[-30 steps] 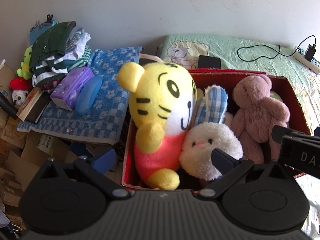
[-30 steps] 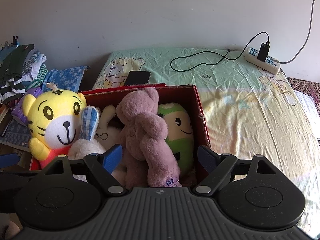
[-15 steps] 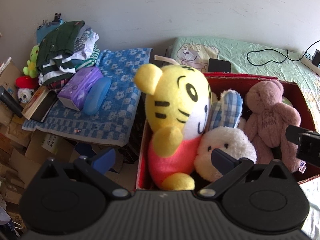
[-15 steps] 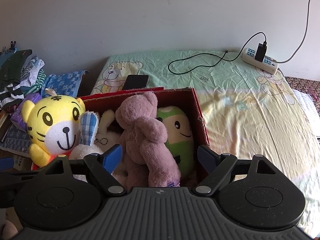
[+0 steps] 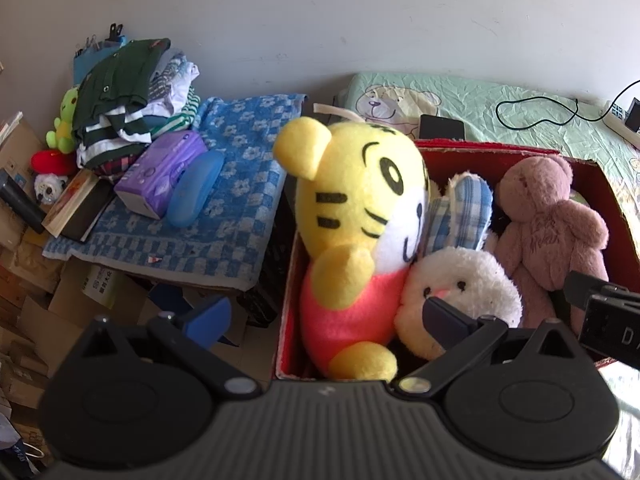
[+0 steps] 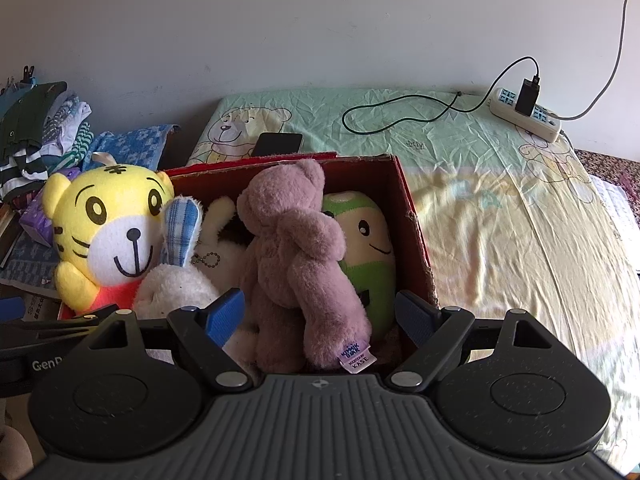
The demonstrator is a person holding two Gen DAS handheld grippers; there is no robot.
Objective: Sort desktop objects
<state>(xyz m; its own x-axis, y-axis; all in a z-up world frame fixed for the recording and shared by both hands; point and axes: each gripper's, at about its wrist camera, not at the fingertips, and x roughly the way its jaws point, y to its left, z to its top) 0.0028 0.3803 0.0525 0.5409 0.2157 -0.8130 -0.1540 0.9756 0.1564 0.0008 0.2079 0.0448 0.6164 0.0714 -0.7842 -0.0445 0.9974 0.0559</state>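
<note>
A red box (image 6: pixel 414 216) on the bed holds several plush toys: a yellow tiger (image 5: pixel 360 216) (image 6: pixel 108 216) at its left end, a white rabbit (image 5: pixel 460 292) (image 6: pixel 176 280) with a checked ear, a mauve bear (image 5: pixel 552 224) (image 6: pixel 296 256) and a green toy (image 6: pixel 368 248) at the right end. My left gripper (image 5: pixel 326 316) is open and empty, above the box's left front corner. My right gripper (image 6: pixel 320 312) is open and empty, with the bear's legs between its fingers but not gripped.
A blue checked towel (image 5: pixel 240 200) left of the box carries a purple pack (image 5: pixel 160 172), a blue case (image 5: pixel 196 188), books and folded clothes (image 5: pixel 132 92). Cardboard boxes lie below it. A black phone (image 6: pixel 278 144), a cable and a power strip (image 6: pixel 524 108) lie on the bed sheet (image 6: pixel 500 220).
The left view has shifted left over the second, so the box sits further right in it. The right view drew back slightly. Both grippers stayed open and no toy moved.
</note>
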